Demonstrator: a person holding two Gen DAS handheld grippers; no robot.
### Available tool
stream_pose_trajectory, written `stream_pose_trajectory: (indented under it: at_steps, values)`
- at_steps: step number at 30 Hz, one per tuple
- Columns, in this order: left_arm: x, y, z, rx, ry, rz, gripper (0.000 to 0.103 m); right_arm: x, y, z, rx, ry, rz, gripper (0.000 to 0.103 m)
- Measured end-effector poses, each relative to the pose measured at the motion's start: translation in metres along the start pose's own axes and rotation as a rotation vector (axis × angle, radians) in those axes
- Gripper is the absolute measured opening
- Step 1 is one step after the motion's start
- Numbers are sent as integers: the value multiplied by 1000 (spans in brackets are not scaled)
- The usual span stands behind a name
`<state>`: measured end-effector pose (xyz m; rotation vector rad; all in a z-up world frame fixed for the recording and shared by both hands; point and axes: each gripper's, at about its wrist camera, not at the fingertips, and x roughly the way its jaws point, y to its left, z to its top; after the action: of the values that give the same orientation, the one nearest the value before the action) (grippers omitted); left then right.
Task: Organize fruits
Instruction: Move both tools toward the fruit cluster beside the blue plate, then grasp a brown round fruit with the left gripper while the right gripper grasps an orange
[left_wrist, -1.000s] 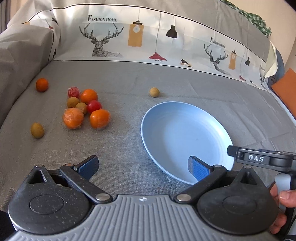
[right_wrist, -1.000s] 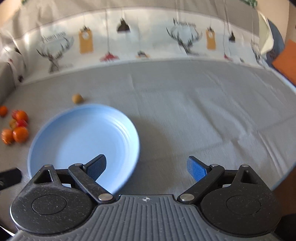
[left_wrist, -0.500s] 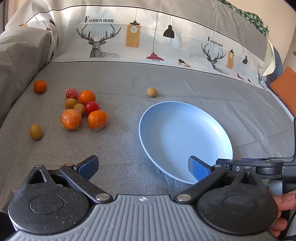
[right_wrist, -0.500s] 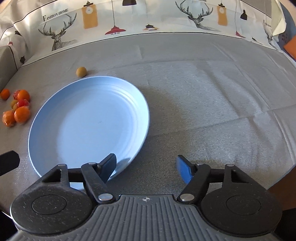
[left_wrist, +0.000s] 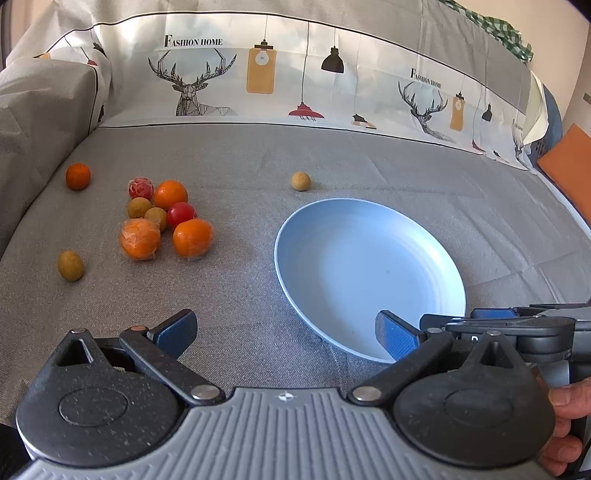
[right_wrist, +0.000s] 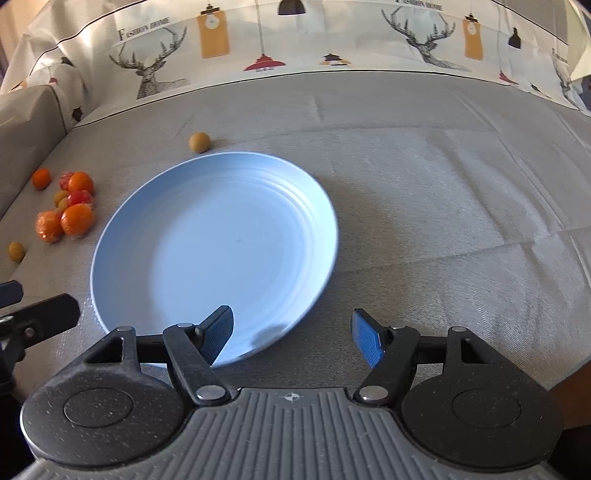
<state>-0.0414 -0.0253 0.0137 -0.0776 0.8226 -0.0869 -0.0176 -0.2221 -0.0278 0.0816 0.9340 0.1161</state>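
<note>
A light blue plate (left_wrist: 369, 266) (right_wrist: 221, 240) lies bare on the grey cloth. Left of it sits a cluster of fruit (left_wrist: 166, 221) (right_wrist: 70, 214): oranges, red cherry tomatoes and small tan fruits, some in clear wrap. A lone small orange (left_wrist: 78, 176) and a tan fruit (left_wrist: 70, 265) lie apart from the cluster. Another tan fruit (left_wrist: 300, 181) (right_wrist: 199, 142) rests just beyond the plate. My left gripper (left_wrist: 286, 330) hangs open over the cloth, left of the plate's near rim. My right gripper (right_wrist: 291, 332) is open above the plate's near right rim; its pads touch nothing.
A printed cloth with deer and lamps (left_wrist: 258, 74) rises behind the surface, and a grey cushion (left_wrist: 37, 110) bounds the left side. The right gripper's body (left_wrist: 517, 325) and a hand (left_wrist: 565, 424) are close at the left gripper's right.
The right gripper's jaws have narrowed, and it has tipped down and come closer over the plate's near rim. The left gripper and the fruit have stayed put.
</note>
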Motion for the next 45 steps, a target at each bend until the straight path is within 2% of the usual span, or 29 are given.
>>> stream_pose_trajectory:
  at_steps: [11,18,22,26,28,31,33,34,35,36,38,39,40,43,45]
  values:
    - [0,0,0,0,-1,-1,103,-1,7,-1,-28,-13,23,71]
    - [-9,1,3,7,-42,-29,102,-13,2,2,-32,-91,-37,69]
    - [-17,9,8,-21,-54,-57,102,-20,-2,4,-19,-132,-41,69]
    - [-30,19,22,-12,-61,-90,95,-27,-5,8,-8,-167,-24,69]
    - [-39,22,33,43,-89,-108,90,-30,-4,9,-6,-182,-14,69]
    - [-52,25,48,180,-145,-100,77,-34,-2,11,-11,-200,5,69]
    - [-56,33,54,253,-177,-93,58,-35,0,11,-18,-208,13,70]
    - [-55,39,56,276,-183,-85,52,-36,1,12,-22,-212,18,70]
    - [-53,46,56,279,-180,-74,38,-36,2,12,-24,-216,23,70]
    - [-48,55,54,265,-169,-68,21,-37,2,12,-24,-221,31,70]
    - [-34,80,52,151,-107,-95,10,-39,4,13,-24,-233,48,69]
    - [-35,92,56,83,-115,-112,10,-40,5,13,-25,-237,59,68]
    - [-35,103,58,14,-125,-128,10,-41,6,13,-29,-242,71,61]
    - [-32,119,60,-88,-117,-113,10,-43,10,14,-41,-252,107,43]
    - [-29,124,63,-120,-110,-92,10,-43,13,16,-52,-259,134,37]
